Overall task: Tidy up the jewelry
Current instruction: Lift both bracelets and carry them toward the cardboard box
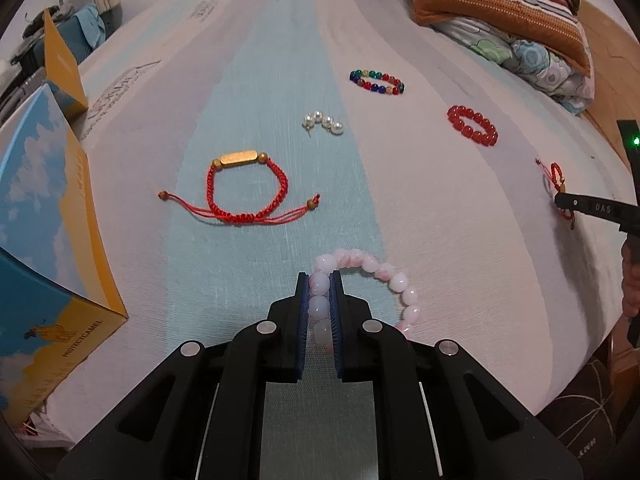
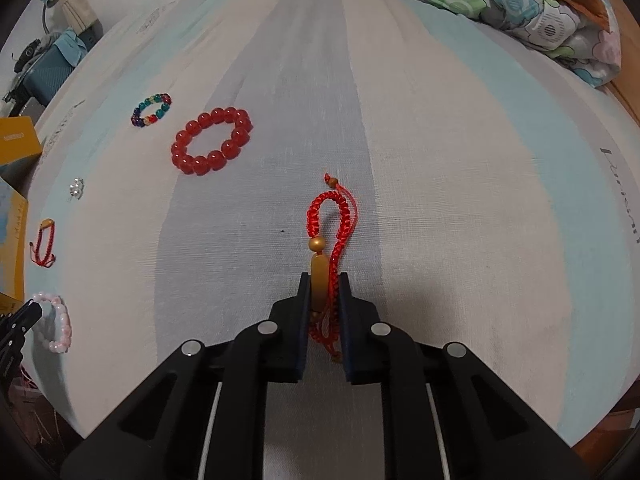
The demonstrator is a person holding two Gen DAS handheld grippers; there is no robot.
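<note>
My left gripper is shut on a pink bead bracelet, whose free loop hangs to the right over the bed. My right gripper is shut on a red braided cord bracelet with a gold bar; its loop lies forward on the sheet. It also shows in the left wrist view. On the bed lie another red cord bracelet with a gold bar, pearl earrings, a multicoloured bead bracelet and a red bead bracelet.
A blue and yellow box stands at the left edge of the bed. A folded quilt and a striped pillow lie at the far right. The striped sheet covers the bed.
</note>
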